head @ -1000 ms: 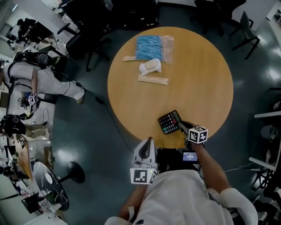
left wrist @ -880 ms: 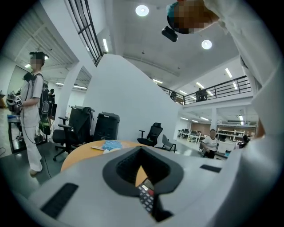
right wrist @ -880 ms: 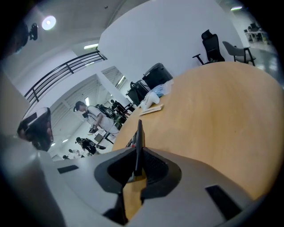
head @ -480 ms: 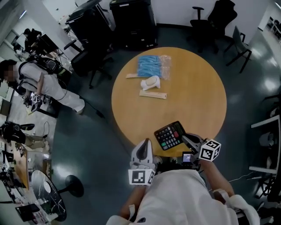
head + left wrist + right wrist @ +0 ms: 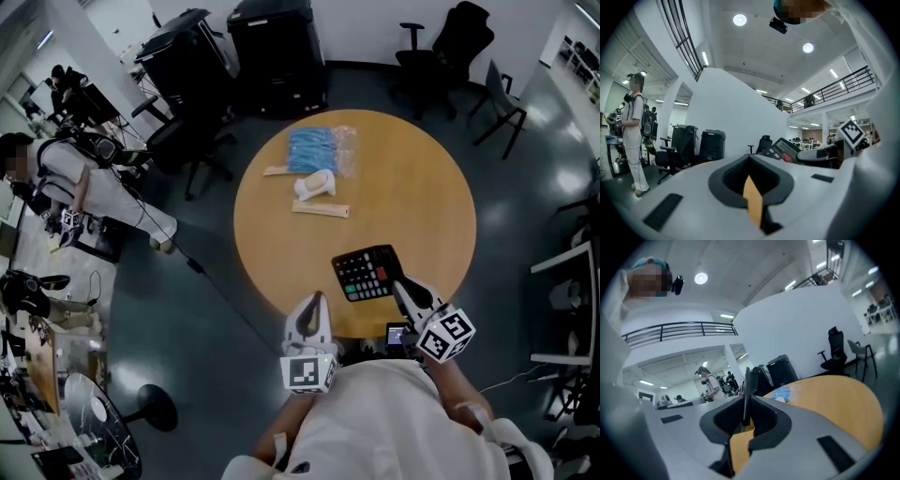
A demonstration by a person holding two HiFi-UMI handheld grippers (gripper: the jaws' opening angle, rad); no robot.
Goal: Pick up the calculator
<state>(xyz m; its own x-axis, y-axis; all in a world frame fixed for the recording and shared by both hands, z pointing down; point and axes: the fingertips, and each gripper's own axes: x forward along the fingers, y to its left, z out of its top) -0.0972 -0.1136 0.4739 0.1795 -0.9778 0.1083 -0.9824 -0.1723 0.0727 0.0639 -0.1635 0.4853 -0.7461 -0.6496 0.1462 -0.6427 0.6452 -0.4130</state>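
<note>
Lifted since a second ago, the calculator [image 5: 367, 272] is now hanging above the near part of the round table [image 5: 441, 169] instead of lying flat on it, and my right gripper [image 5: 401, 284] is carrying it. Those jaws are clamping narrowly on the calculator's near edge, with its thin body standing edge-on between the pads. My left gripper [image 5: 314, 302] is hovering just beside it at the table's near rim, jaws pressed together and holding nothing.

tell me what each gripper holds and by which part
The right gripper clamps the calculator by its near right edge; the left gripper holds nothing.
</note>
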